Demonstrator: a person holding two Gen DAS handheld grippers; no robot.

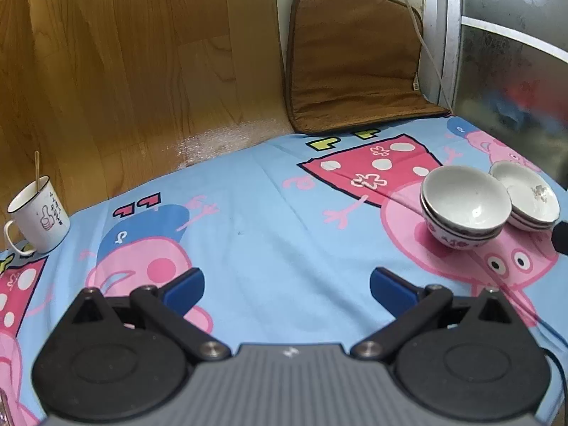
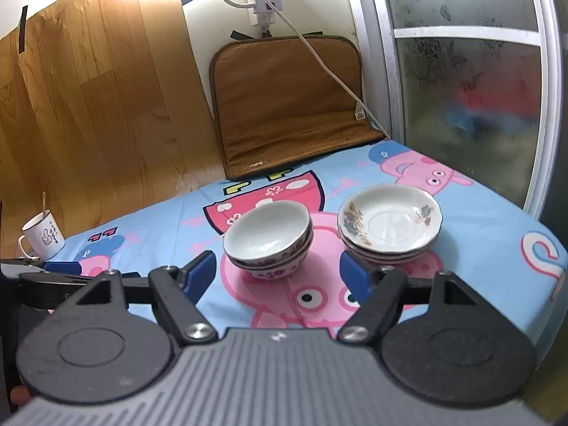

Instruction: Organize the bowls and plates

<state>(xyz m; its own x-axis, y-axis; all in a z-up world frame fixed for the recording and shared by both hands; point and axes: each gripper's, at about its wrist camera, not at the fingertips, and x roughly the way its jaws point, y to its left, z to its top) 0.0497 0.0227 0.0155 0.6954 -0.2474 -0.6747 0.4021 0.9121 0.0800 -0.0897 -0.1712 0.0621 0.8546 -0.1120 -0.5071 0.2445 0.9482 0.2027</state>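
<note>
Both grippers, the left gripper (image 1: 287, 285) and the right gripper (image 2: 278, 272), are open and hold nothing, while the bowls (image 2: 268, 242) and plates (image 2: 389, 223) sit stacked in two neat piles side by side on the cartoon cloth (image 2: 479, 220), likely already tidied.

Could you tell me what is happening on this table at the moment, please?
A person holds a tool in each hand over a cartoon-print cloth. Both the left tool and the right tool are open and hold nothing. The stacked bowls and the stacked plates stand side by side, apart. A mug sits far left.
</note>
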